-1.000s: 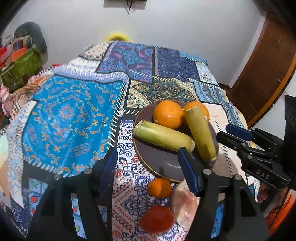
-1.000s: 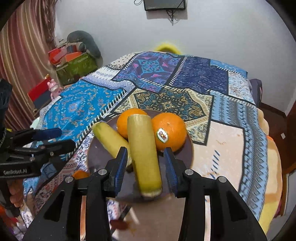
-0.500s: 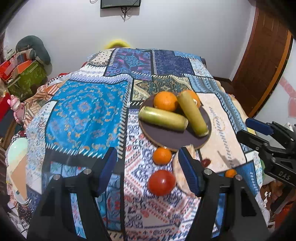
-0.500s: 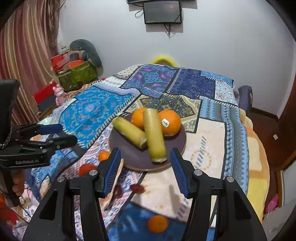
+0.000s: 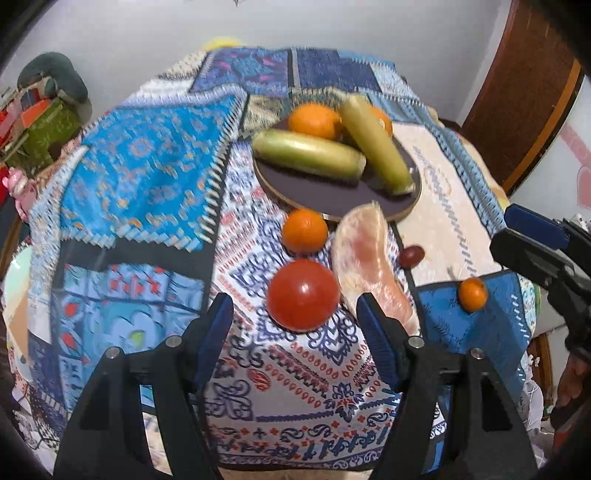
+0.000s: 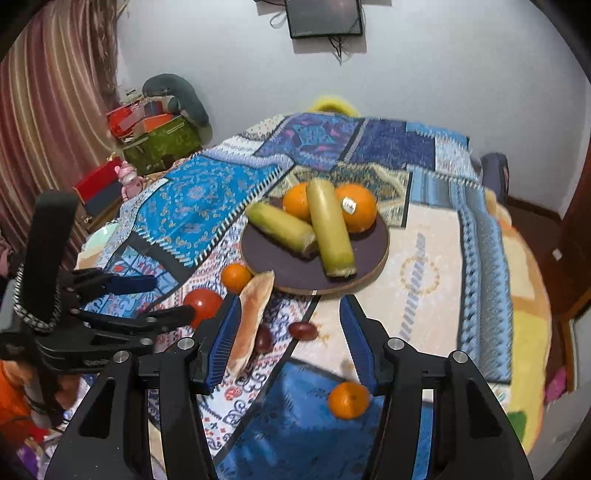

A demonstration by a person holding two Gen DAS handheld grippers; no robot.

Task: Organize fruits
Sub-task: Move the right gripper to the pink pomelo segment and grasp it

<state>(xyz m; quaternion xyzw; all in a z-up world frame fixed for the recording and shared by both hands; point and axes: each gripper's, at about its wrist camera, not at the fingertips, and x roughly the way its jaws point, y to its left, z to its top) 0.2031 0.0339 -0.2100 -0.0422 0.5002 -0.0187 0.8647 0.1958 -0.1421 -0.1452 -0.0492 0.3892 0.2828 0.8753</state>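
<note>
A dark round plate point(image 5: 325, 192) point(image 6: 373, 247) on the patterned cloth holds two green-yellow cane pieces point(image 5: 310, 153) point(image 6: 330, 229) and two oranges point(image 5: 314, 120) point(image 6: 360, 206). In front of it lie a small orange point(image 5: 304, 230) point(image 6: 236, 277), a red tomato point(image 5: 303, 293) point(image 6: 203, 301), a pink pomelo wedge point(image 5: 373, 266) point(image 6: 251, 317), dark grapes point(image 5: 412, 255) point(image 6: 303, 329) and a small tangerine point(image 5: 472, 293) point(image 6: 349, 400). My left gripper point(image 5: 295, 332) is open and empty, just short of the tomato. My right gripper point(image 6: 290, 343) is open and empty above the grapes.
The cloth-covered table point(image 5: 140, 173) drops off at its near edge. Boxes and a stuffed toy point(image 6: 159, 129) stand at the far left by a curtain. A wooden door point(image 5: 517, 92) is at the right. A screen point(image 6: 325, 16) hangs on the wall.
Both grippers have pulled back from the plate toward the near edge; the right one released the cane piece. The left one has since closed in on the tomato.
</note>
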